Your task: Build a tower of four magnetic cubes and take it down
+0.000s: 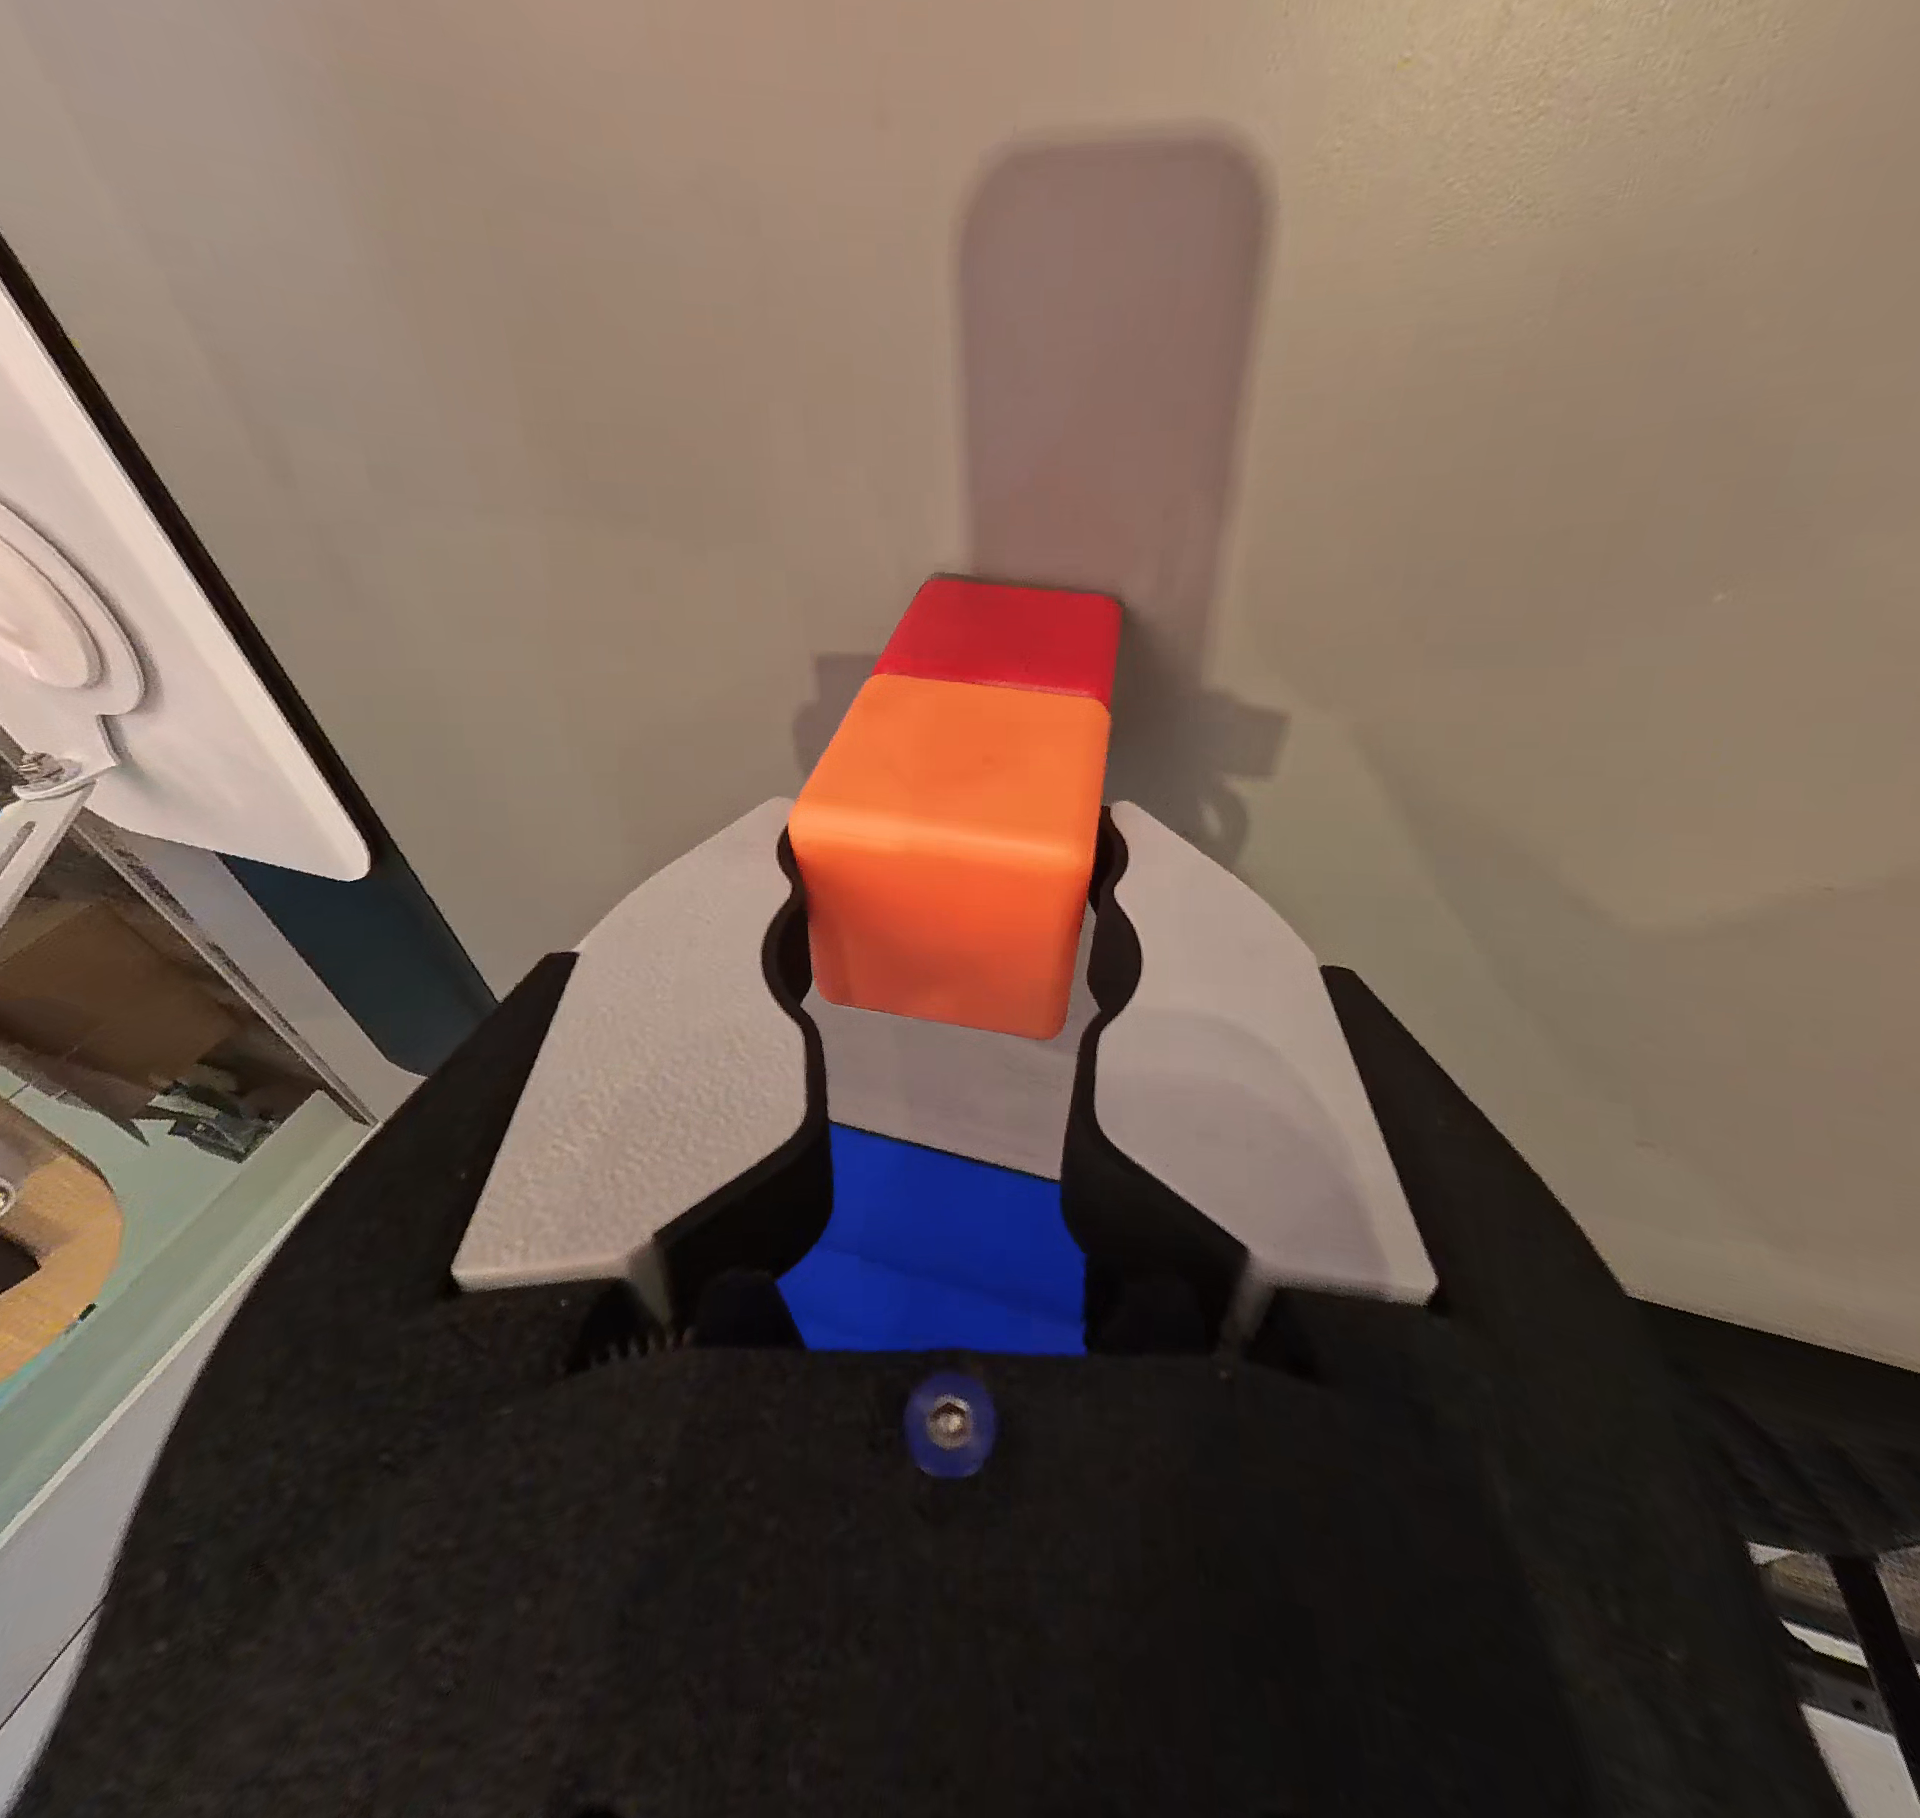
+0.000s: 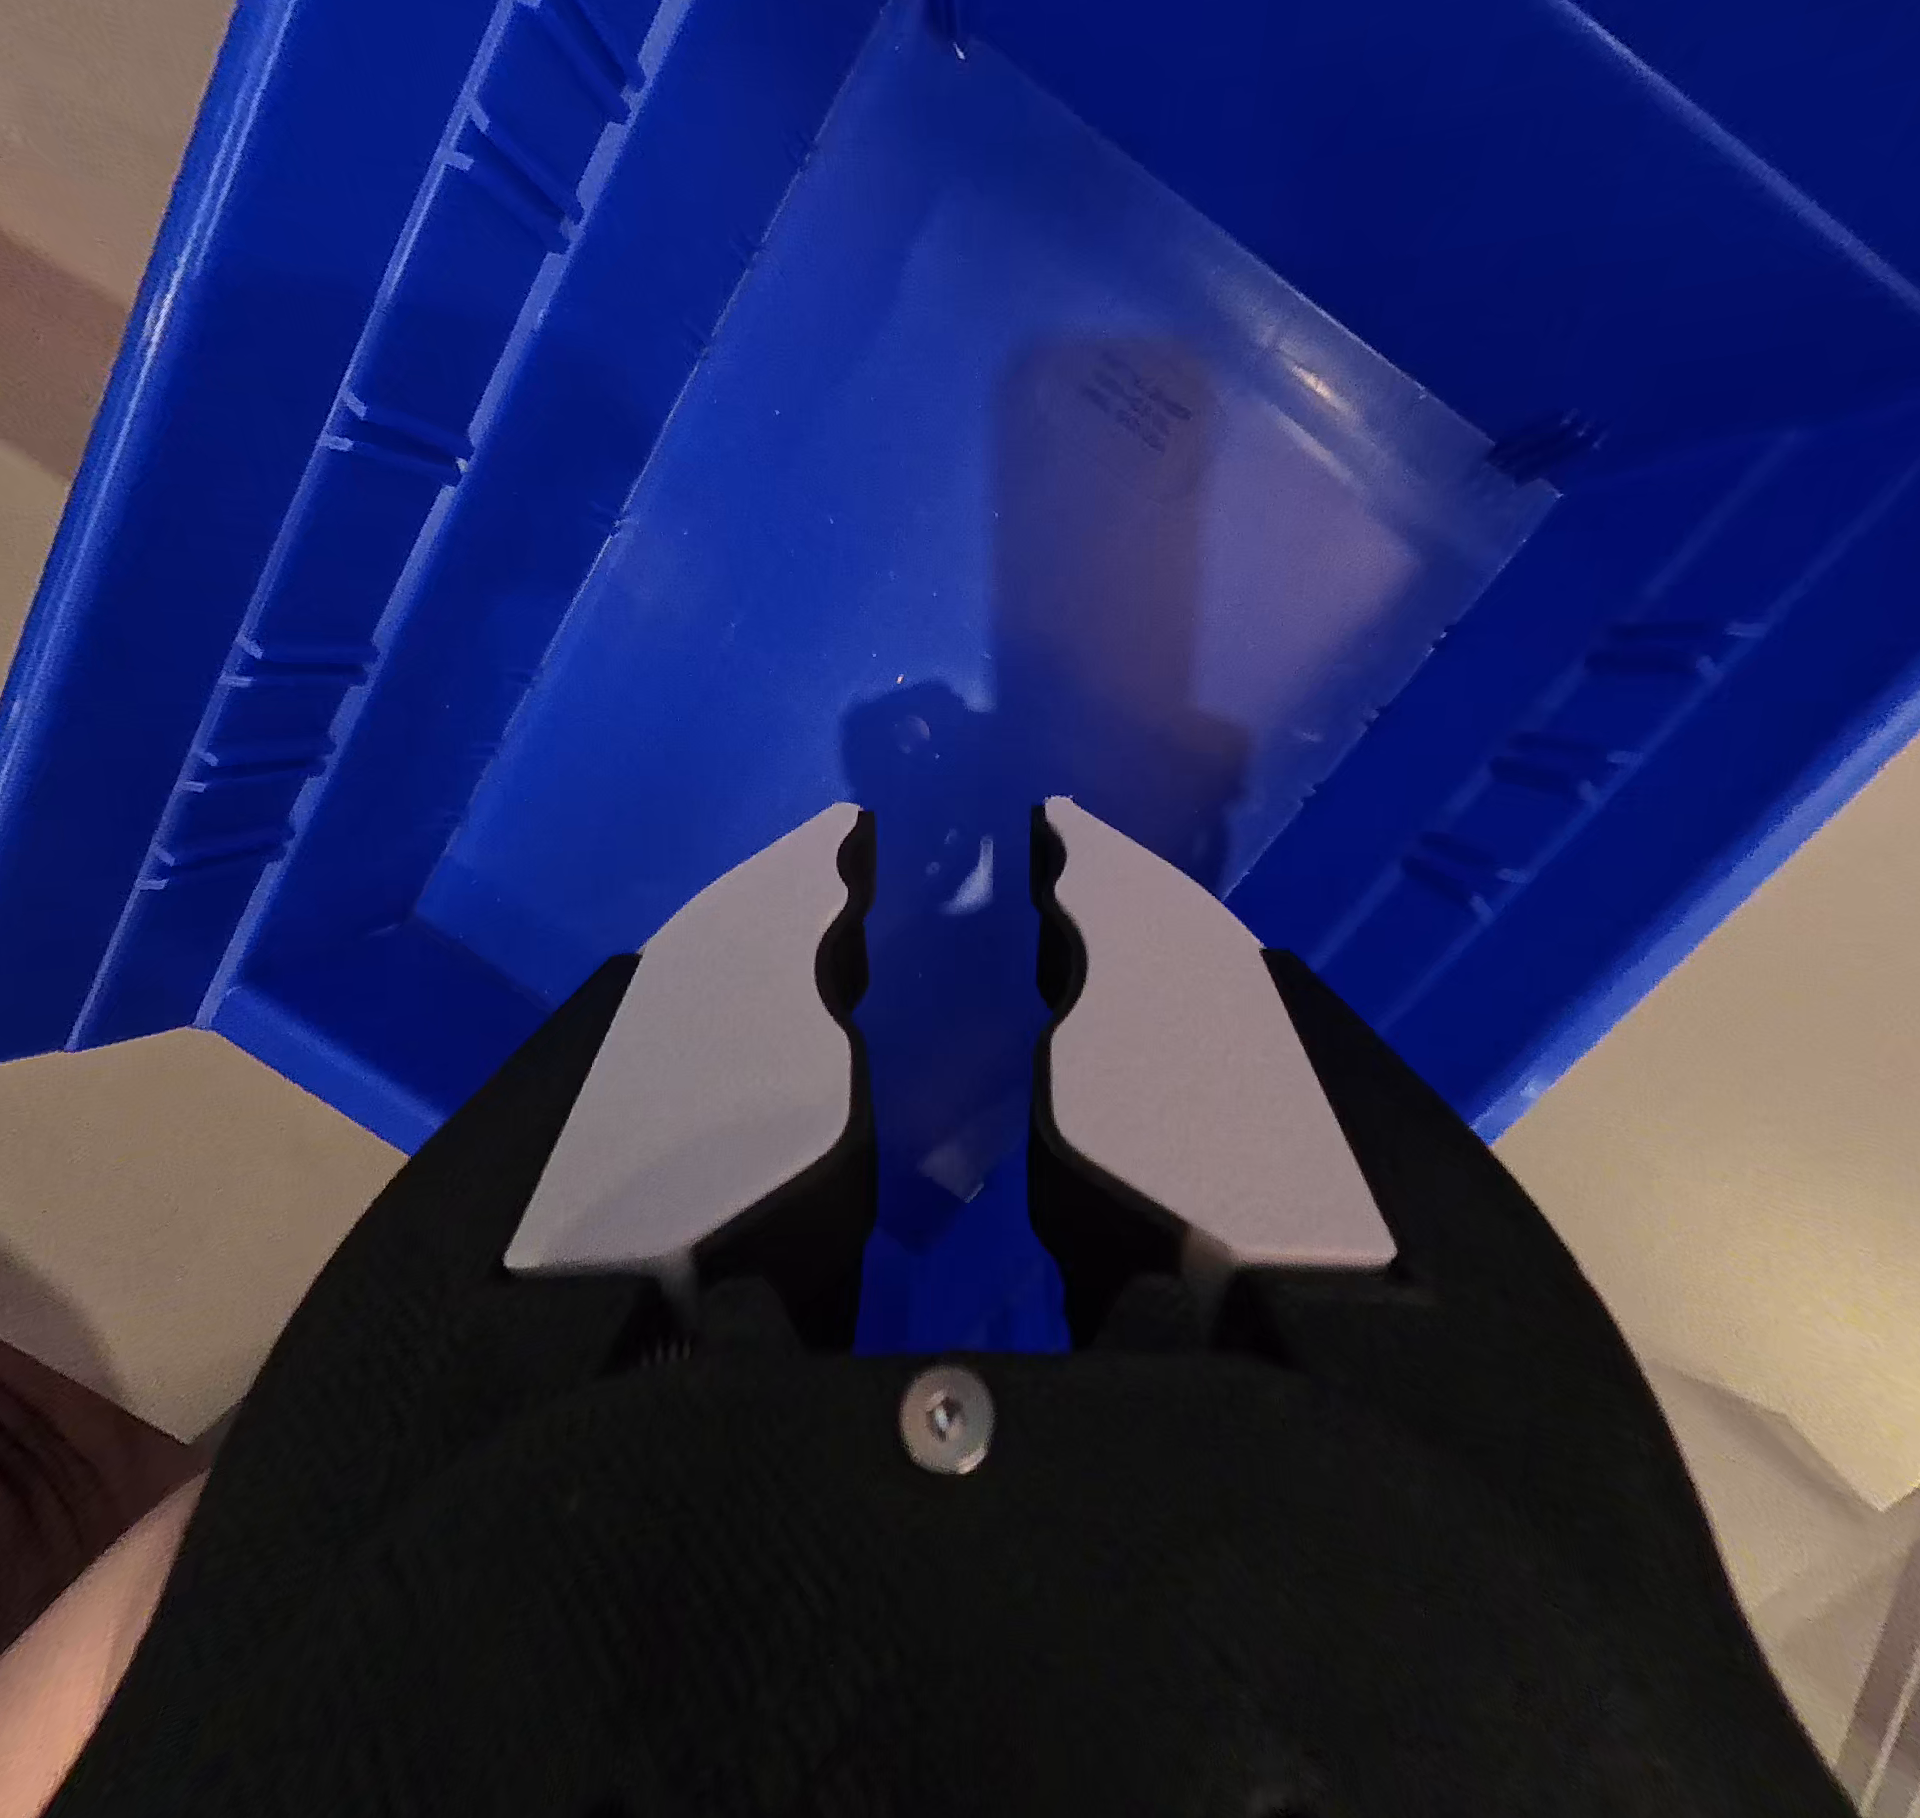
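Between left tongs point(image 1: 943, 921), two cubes point(image 1: 951, 849)

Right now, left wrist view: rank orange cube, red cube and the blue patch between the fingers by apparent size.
1. orange cube, nearest the camera
2. blue patch, mostly hidden, true size unknown
3. red cube, largely behind the orange one; probably equal cubes.

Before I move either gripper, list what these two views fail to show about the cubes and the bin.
- Left wrist view: the left gripper holds the orange cube; the orange cube hides most of the red cube joined beyond it.
- Other two cubes: in neither view.
- Right wrist view: the blue bin floor looks bare, but its near part sits behind the open right gripper, and its corners are cut off by the frame.
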Action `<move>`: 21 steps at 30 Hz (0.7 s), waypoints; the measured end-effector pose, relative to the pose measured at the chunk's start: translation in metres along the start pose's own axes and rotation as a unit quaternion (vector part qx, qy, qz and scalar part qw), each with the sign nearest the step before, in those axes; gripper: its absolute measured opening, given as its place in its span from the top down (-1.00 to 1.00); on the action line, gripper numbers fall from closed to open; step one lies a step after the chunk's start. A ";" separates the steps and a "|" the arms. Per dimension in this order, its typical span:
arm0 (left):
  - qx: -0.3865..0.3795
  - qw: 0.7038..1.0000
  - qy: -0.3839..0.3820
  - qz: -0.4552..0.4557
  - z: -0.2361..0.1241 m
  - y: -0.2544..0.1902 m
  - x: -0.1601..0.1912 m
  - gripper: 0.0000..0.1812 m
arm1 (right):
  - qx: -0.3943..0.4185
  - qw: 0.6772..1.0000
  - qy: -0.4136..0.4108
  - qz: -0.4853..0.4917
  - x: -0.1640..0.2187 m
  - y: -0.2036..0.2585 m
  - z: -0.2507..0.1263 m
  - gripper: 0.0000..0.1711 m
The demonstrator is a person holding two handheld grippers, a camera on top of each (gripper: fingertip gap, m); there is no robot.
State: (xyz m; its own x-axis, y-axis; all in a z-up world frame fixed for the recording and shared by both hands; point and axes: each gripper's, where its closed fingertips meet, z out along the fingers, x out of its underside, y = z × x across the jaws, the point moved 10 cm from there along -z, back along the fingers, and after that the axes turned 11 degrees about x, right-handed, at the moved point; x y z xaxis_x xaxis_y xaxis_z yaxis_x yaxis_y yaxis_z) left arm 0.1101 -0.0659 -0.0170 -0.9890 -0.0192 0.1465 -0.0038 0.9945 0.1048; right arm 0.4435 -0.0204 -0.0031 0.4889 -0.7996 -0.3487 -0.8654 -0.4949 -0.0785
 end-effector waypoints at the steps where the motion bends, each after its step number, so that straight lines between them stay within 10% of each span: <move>1: -0.001 1.000 -0.002 -0.001 0.000 0.000 0.000 0.44 | 0.000 1.000 0.002 -0.001 0.000 0.000 0.001 0.64; 8: -0.068 0.992 -0.100 -0.040 -0.057 0.012 0.032 0.28 | -0.003 1.000 0.000 0.003 0.002 -0.003 0.002 0.64; 14: -0.142 0.945 -0.227 -0.187 -0.149 0.041 0.149 0.29 | -0.004 1.000 0.006 0.007 0.005 -0.005 0.003 0.64; 21: -0.085 0.963 -0.148 -0.211 -0.070 0.057 0.256 0.29 | -0.003 1.000 0.009 0.013 0.007 -0.007 0.003 0.64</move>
State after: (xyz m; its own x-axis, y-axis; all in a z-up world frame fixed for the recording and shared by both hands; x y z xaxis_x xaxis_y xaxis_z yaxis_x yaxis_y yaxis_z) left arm -0.1333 -0.0211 0.0952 -0.9038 -0.3624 -0.2275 -0.4146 0.8732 0.2562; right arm 0.4529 -0.0215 -0.0078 0.4687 -0.8179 -0.3337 -0.8769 -0.4764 -0.0639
